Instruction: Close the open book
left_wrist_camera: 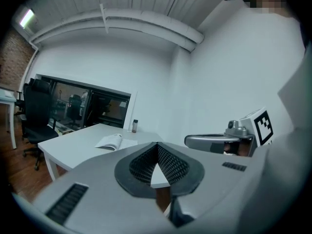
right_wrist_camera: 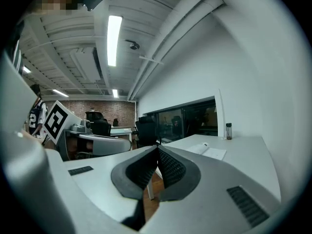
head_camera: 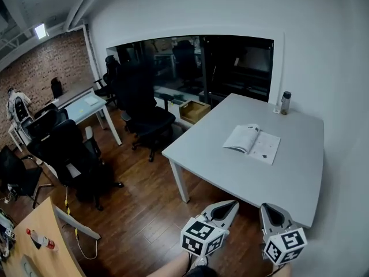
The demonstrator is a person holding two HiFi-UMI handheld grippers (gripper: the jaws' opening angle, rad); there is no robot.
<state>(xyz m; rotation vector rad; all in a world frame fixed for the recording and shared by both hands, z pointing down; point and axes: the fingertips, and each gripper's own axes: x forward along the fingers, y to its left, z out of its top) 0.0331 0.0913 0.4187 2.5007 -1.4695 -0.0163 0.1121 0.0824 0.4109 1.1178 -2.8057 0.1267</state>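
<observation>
Evidently pre-reach: open book point(head_camera: 252, 142) untouched on the bench point(head_camera: 230, 175).
Left claw point(head_camera: 233, 203) and right claw point(head_camera: 267, 207), both closed empty, hang well short.

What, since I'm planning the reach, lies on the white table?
An open book lies on the table, and a bottle stands near its far edge. Anything beneath the book is covered.
</observation>
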